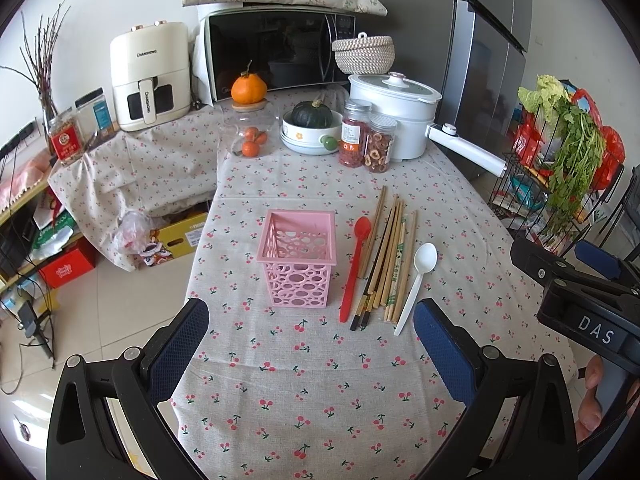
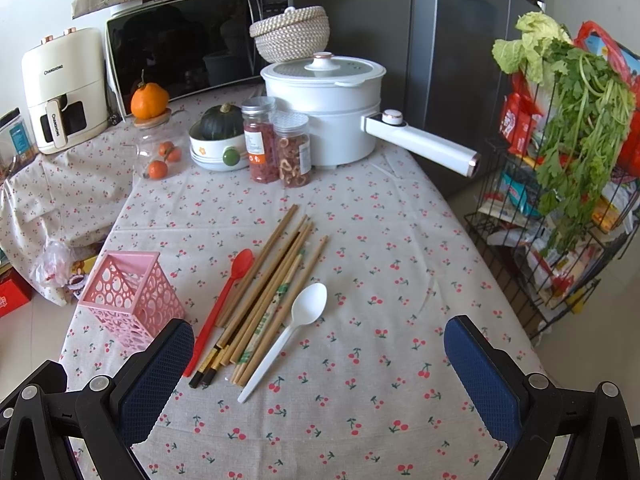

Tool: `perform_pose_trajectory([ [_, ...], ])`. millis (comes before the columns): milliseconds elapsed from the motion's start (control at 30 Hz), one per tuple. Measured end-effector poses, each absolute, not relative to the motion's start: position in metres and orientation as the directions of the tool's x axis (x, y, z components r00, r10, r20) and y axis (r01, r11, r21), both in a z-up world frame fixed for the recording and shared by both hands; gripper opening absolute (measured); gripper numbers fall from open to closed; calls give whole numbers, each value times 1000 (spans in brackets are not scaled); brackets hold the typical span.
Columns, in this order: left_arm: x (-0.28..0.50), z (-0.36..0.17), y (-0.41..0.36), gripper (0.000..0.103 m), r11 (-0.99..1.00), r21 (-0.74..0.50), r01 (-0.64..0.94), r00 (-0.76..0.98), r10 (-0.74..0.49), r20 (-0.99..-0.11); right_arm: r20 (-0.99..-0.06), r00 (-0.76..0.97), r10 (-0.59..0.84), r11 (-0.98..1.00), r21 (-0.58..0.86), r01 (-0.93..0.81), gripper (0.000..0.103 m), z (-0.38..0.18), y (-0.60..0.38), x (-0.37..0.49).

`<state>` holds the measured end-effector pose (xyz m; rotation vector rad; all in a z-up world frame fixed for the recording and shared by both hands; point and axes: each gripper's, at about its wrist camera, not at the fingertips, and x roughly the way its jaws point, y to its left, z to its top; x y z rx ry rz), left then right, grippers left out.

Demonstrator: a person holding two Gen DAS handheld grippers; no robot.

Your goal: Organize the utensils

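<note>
Left claw (image 1: 311, 344), right claw (image 2: 319, 364): wide apart.

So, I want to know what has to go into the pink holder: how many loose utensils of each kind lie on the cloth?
Red spoon: 1
White spoon: 1
Chopsticks, overlapping in a bundle: about 10 sticks, exact count unclear
Total: about 12 pieces, all lying right of the pink holder, which looks empty.

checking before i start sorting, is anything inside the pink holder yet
The pink holder looks empty: only cloth shows through its open top and cutouts. All utensils still lie beside it. Its far inner corners are hidden by the walls.
</note>
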<state>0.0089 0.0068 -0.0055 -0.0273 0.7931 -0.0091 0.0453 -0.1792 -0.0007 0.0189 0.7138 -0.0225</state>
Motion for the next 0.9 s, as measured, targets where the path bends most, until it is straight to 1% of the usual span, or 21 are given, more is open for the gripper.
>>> perform_pose_trajectory([
  [567,8,-6,7,103,1000,-28,-2,702,-18,-712,-657,753,-14,1000,8,26,103,-5,-176,44],
  [900,12,-10,11,103,1000,-16,-22,698,4,-716,-659,752,-16,1000,9,29,103,-5,-178,44],
])
